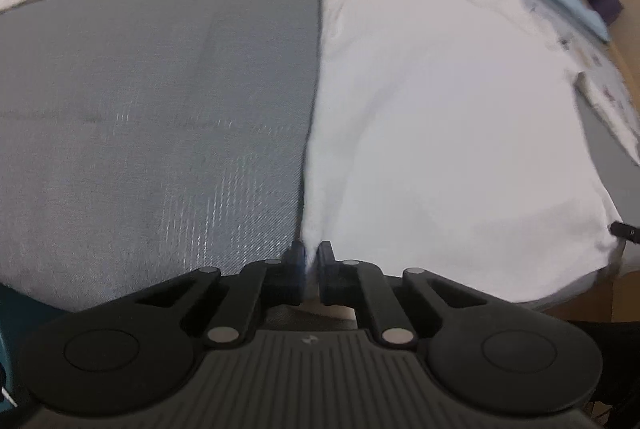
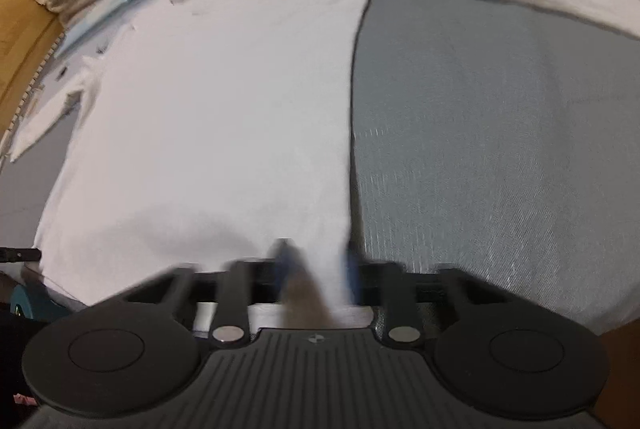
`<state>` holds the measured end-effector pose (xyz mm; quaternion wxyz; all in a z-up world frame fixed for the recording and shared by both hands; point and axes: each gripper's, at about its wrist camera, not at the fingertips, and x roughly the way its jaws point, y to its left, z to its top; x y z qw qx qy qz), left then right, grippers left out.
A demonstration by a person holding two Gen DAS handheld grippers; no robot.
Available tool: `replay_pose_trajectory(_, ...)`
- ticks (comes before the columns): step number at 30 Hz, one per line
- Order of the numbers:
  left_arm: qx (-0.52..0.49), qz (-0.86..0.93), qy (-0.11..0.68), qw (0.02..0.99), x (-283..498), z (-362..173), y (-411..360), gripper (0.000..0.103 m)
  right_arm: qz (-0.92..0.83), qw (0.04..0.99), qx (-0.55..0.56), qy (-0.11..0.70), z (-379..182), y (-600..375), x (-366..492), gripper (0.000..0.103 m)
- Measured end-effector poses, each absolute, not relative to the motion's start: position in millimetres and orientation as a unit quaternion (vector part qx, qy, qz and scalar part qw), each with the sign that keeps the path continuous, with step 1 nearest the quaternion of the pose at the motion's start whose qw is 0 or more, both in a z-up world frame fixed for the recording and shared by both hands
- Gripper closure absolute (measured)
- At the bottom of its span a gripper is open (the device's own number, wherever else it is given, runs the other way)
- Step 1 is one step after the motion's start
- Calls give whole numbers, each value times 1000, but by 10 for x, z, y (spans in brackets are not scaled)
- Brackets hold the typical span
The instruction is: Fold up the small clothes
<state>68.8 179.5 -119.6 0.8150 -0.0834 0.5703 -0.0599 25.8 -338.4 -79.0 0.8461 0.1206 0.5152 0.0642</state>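
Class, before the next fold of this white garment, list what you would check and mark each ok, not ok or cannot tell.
1. Left tongs pinch the white garment edge: ok.
2. Right tongs pinch the garment: ok, though blurred.
3. Garment lies flat on the grey mat: ok, a few creases.
4. Sleeve tucked in: not ok.
5. Both tongs hold matching corners: cannot tell.

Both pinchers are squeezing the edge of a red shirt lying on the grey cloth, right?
Not quite: the shirt is white, not red. Both wrist views show it. The left gripper and right gripper do each pinch its near edge, and it lies on the grey cloth.
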Motion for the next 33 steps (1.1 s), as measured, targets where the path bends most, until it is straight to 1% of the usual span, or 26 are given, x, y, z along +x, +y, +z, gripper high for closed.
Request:
replay_pose_trajectory(2,-121,-84,541,828,619,-1018,1870,97,70,857,150,488,-608,-3483,206,99)
replay_pose_trajectory(4,-153,-109,511,839,523,-847,1954,97,77,870,224,432,-356,-3705,113,99)
replay_pose_trajectory(7,-166,-119,505,839,450,-794,2031,97,70,868,311,380,-164,-4022,-12,99)
replay_pose_trajectory(9,-158,-110,525,829,475,-881,2031,96,48,860,333,383,-198,-4138,-17,99)
replay_pose_trajectory(10,-146,-97,542,822,510,-957,2025,94,40,854,337,394,-247,-4156,8,99)
replay_pose_trajectory(12,-115,-63,569,812,550,-1083,2007,93,22,845,308,436,-382,-4097,65,99)
replay_pose_trajectory(13,-109,-59,577,807,565,-1130,1996,91,9,842,279,461,-454,-4033,106,95)
replay_pose_trajectory(14,-112,-65,580,804,570,-1144,1986,80,-5,840,256,478,-499,-3980,120,95)
replay_pose_trajectory(15,-114,-75,580,803,575,-1144,1969,72,-14,837,239,492,-549,-3943,147,95)
replay_pose_trajectory(16,-109,-81,577,805,578,-1138,1936,60,-15,834,237,498,-577,-3925,148,94)
replay_pose_trajectory(17,-99,-84,576,807,580,-1143,1902,57,-14,832,240,500,-598,-3914,147,94)
replay_pose_trajectory(18,-92,-84,579,806,588,-1169,1878,57,-12,831,239,501,-601,-3908,144,85)
replay_pose_trajectory(19,-88,-84,584,803,598,-1210,1866,57,-10,831,230,507,-610,-3881,150,72)
replay_pose_trajectory(20,-85,-81,589,800,604,-1249,1859,57,-10,830,221,512,-630,-3858,157,67)
replay_pose_trajectory(21,-80,-76,592,799,611,-1283,1850,57,-13,830,208,518,-664,-3807,168,64)
replay_pose_trajectory(23,-71,-66,600,794,636,-1318,1816,59,-21,825,181,534,-744,-3778,184,64)
replay_pose_trajectory(24,-71,-65,603,792,642,-1336,1813,62,-24,821,170,545,-778,-3770,180,64)
replay_pose_trajectory(25,-70,-68,605,790,643,-1349,1806,76,-22,817,161,554,-807,-3753,175,66)
replay_pose_trajectory(26,-70,-75,606,789,640,-1353,1795,94,-15,814,153,560,-811,-3719,167,71)
replay_pose_trajectory(27,-70,-83,602,791,630,-1332,1783,95,-5,815,145,561,-798,-3685,160,91)
replay_pose_trajectory(28,-69,-84,592,799,621,-1296,1774,96,1,820,140,554,-752,-3669,143,97)
replay_pose_trajectory(31,-87,-79,569,814,582,-1155,1868,96,10,836,186,516,-568,-3777,70,98)
replay_pose_trajectory(33,-72,-65,588,803,571,-1220,1867,96,-1,833,197,518,-564,-3830,56,98)
